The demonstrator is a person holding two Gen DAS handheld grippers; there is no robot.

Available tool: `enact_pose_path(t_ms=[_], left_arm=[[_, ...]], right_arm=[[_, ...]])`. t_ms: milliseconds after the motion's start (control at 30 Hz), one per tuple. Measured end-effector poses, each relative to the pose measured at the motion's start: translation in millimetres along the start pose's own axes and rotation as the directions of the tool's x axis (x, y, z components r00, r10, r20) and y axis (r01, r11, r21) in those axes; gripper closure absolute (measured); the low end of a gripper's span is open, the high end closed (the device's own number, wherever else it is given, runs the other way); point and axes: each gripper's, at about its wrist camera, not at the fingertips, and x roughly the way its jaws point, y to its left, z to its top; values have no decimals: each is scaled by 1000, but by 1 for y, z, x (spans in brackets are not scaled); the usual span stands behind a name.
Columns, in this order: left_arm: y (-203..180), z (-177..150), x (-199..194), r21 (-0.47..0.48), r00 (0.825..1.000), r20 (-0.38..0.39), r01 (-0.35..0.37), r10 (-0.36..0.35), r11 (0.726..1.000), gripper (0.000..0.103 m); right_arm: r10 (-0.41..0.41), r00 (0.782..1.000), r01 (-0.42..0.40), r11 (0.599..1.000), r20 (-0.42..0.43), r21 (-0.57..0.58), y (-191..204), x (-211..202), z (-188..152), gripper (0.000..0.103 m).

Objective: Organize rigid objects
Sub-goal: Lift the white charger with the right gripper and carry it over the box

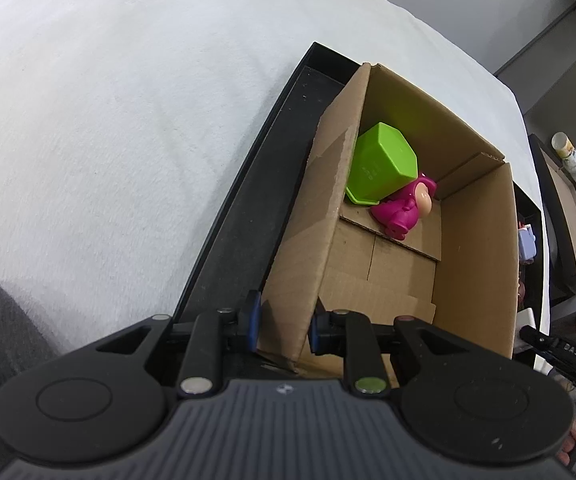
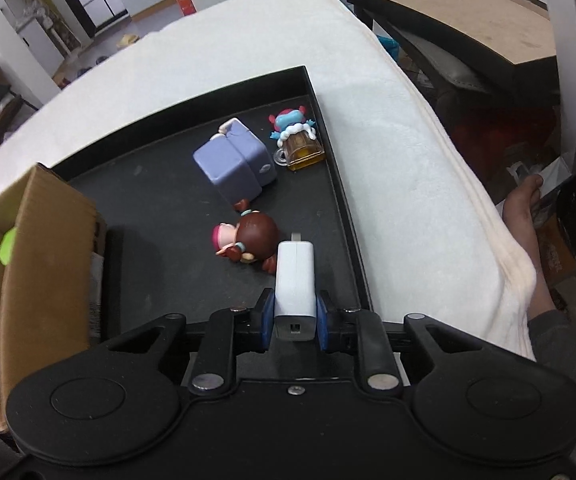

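In the left wrist view my left gripper [image 1: 284,326] straddles the near left wall of a cardboard box [image 1: 475,248], one pad on each side of the wall; firm contact is unclear. Inside lie a green cup [image 1: 379,164] on its side and a magenta figurine [image 1: 403,208]. In the right wrist view my right gripper [image 2: 292,316] is shut on a white charger block [image 2: 295,280], held above a black tray [image 2: 160,208]. On the tray lie a brown-haired doll [image 2: 248,240], a lavender block toy [image 2: 236,164] and an amber mug toy with a blue figure [image 2: 299,140].
The tray rests on a white cloth-covered table [image 1: 108,120]. The box also shows at the left of the right wrist view [image 2: 40,240]. A dark wooden-topped table [image 2: 467,24] stands beyond the table's right edge. A person's bare arm [image 2: 523,232] is at the right.
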Motion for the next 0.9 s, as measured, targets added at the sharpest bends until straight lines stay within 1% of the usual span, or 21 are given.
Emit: enact_pose_path(t_ms=[167,600,900], left_arm=[[-1,-1,0,-3,1000,3,0,0,1000,81],[3,0,0,-5,1000,3,13,-13,1000,81],[2,0,1,-3,1000,-1,17,-17,1000,81]], right_arm=[[26,1000,-26,999,16,28,2,-13,-4,82],[46,998,-47,999,47,12,21,-38,-7,82],[69,994,-68,998,88,-20,47,-59,5,82]])
